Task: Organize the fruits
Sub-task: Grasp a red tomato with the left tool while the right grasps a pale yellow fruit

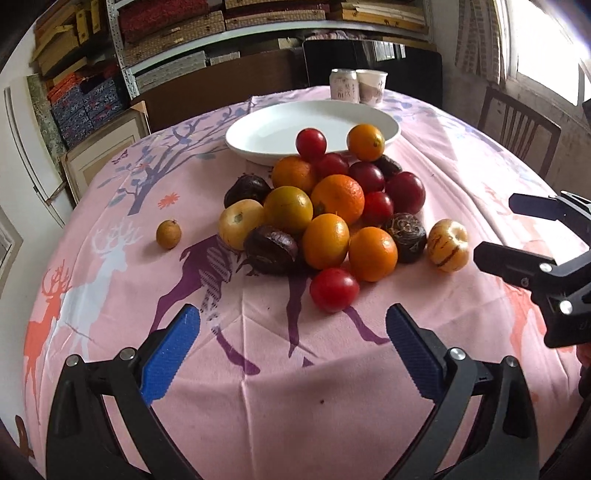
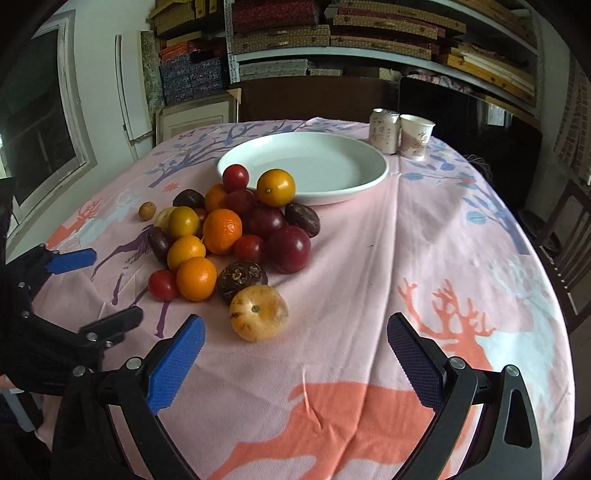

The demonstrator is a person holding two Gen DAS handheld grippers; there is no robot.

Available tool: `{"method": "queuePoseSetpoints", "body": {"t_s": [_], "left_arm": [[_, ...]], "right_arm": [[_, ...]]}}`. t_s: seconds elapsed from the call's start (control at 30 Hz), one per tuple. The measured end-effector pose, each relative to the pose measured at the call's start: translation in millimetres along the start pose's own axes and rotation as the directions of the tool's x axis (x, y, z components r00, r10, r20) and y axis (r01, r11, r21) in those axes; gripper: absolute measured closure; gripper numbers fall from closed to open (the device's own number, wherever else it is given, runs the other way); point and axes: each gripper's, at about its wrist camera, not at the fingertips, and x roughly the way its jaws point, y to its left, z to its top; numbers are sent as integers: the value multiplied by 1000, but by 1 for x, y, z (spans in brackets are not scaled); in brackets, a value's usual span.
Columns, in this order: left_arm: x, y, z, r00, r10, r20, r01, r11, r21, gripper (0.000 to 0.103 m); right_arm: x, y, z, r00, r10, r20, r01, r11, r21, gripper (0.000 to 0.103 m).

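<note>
A pile of fruit lies on the pink tablecloth: oranges, red tomatoes, dark plums, dark wrinkled passion fruits and yellow striped melons. The same pile shows in the right wrist view. A white plate stands empty behind the pile. A small brown fruit lies apart on the left. My left gripper is open and empty in front of a red tomato. My right gripper is open and empty just before a yellow striped melon; it also shows in the left wrist view.
A drink can and a paper cup stand behind the plate at the table's far edge. Wooden chairs stand at the right. Shelves with boxes line the back wall.
</note>
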Motion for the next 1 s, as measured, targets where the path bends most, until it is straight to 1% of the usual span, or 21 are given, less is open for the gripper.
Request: {"method": "queuePoseSetpoints", "body": {"t_s": [0.07,0.1,0.13,0.17,0.2,0.23,0.27,0.3,0.33,0.37,0.43,0.53,0.67,0.7,0.77,0.8,0.87,0.9,1.0], "left_arm": [[14,-1,7,999,-33,-7,33,999,8,4],[23,-3,11,999,-24,-22,25,999,25,4],[29,-4,13,999,-10,-37,11,999,39,4],[35,-6,14,999,-12,-49,14,998,57,5],[39,-6,13,997,-41,-62,45,997,65,17],[37,-4,14,990,-125,-61,128,990,57,28],[37,-3,15,979,-189,-75,193,979,57,48],[35,-3,14,975,-208,-73,212,975,63,59],[33,-6,13,975,-209,-70,214,974,75,67],[31,-8,12,976,-207,-65,213,973,89,72],[29,-8,12,973,-221,-73,228,969,100,72],[21,-2,10,952,-294,-83,299,953,53,73],[1,15,18,947,-320,-29,320,947,4,73],[-7,22,23,946,-323,0,323,946,-7,73],[-14,30,36,955,-294,31,294,956,-13,72],[-17,34,44,961,-272,44,273,962,-11,72],[-16,40,62,978,-198,57,198,980,21,72],[-12,42,73,986,-156,64,154,988,30,72],[-1,47,100,989,-125,79,122,992,32,72]], "right_arm": [[18,1,4,999,0,-35,0,1000,-10,3],[26,0,6,998,-5,-58,5,1000,-12,3],[33,-1,7,996,-7,-84,6,1000,-3,8],[37,-4,8,995,17,-100,-16,1000,12,14],[39,-6,8,993,64,-103,-62,998,28,28],[38,-7,8,990,105,-97,-102,994,35,41],[36,-5,7,986,139,-89,-137,990,34,51],[34,-3,7,983,159,-86,-157,987,33,63],[32,0,7,988,130,-88,-128,991,27,63],[30,2,6,990,112,-84,-111,994,18,64],[26,-1,5,991,108,-85,-105,994,34,64],[13,-11,9,991,116,-68,-111,992,66,64],[-7,-19,21,996,80,-35,-78,996,44,64],[-13,-21,25,998,63,-21,-62,998,29,64],[-20,-23,37,999,50,4,-50,999,10,64],[-23,-27,45,997,69,15,-70,997,31,64],[-27,-35,63,988,150,45,-153,985,84,64],[-28,-37,72,984,167,64,-172,981,87,64],[-24,-39,100,984,135,112,-144,987,74,64]]}}
